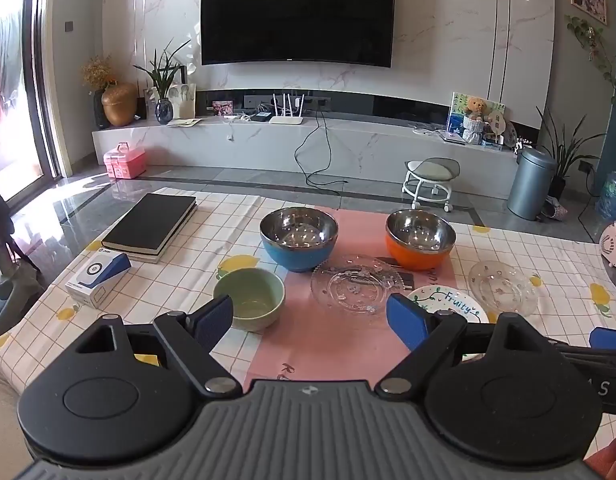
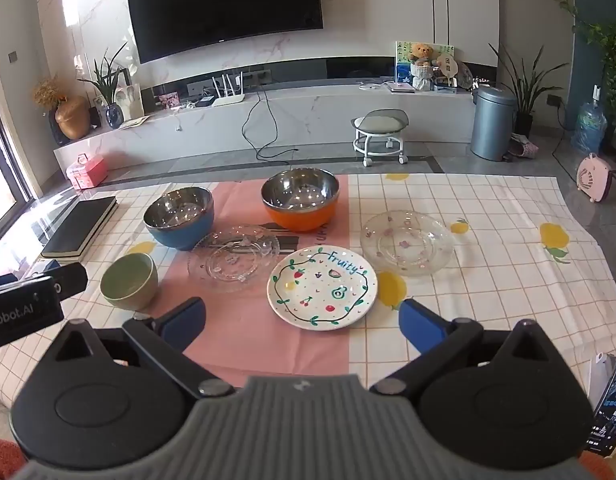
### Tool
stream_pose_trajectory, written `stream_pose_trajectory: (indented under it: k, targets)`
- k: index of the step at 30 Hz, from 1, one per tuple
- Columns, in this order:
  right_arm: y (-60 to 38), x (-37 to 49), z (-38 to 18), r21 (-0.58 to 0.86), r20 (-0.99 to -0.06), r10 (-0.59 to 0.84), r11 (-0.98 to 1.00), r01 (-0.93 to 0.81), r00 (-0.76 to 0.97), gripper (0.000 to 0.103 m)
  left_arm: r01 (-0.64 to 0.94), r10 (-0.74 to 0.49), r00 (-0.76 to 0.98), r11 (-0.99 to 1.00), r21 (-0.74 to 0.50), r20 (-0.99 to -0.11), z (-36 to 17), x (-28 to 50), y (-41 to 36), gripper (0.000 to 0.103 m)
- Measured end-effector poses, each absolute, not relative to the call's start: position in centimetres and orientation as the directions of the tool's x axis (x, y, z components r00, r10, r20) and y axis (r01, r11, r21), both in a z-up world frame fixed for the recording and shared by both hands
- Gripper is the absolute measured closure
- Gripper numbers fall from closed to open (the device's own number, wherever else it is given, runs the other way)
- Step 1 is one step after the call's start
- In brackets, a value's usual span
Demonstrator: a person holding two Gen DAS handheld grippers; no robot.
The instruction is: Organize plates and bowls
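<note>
On the table (image 2: 488,216): three bowls (image 2: 179,217), three plates (image 2: 322,289).

Table (image 2: 488,216) under checked lemon cloth, pink mat (image 2: 243,320) mid-table; holding three bowls, three plates; black book (image 1: 151,222) and box (image 1: 97,276) toward left edge.

Black book (image 1: 151,222) and white-blue box (image 1: 97,276) on checked tablecloth (image 2: 488,216), apart.
</note>
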State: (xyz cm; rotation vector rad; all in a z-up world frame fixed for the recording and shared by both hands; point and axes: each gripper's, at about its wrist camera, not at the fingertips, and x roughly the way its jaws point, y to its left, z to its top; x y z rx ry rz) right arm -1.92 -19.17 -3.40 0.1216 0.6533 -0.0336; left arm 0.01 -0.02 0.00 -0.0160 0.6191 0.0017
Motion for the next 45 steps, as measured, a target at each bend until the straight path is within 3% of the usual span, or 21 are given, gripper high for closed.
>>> stream_pose_trajectory:
  k: [45]
  targets:
    - [-17.8,-2.2,-3.5,0.085,-0.599,0.014,0.995,0.046,0.8,0.002,-0.013,-0.012,0.802,0.999,-0.038,-0.597,-0.8,-0.1,0.8,0.002]
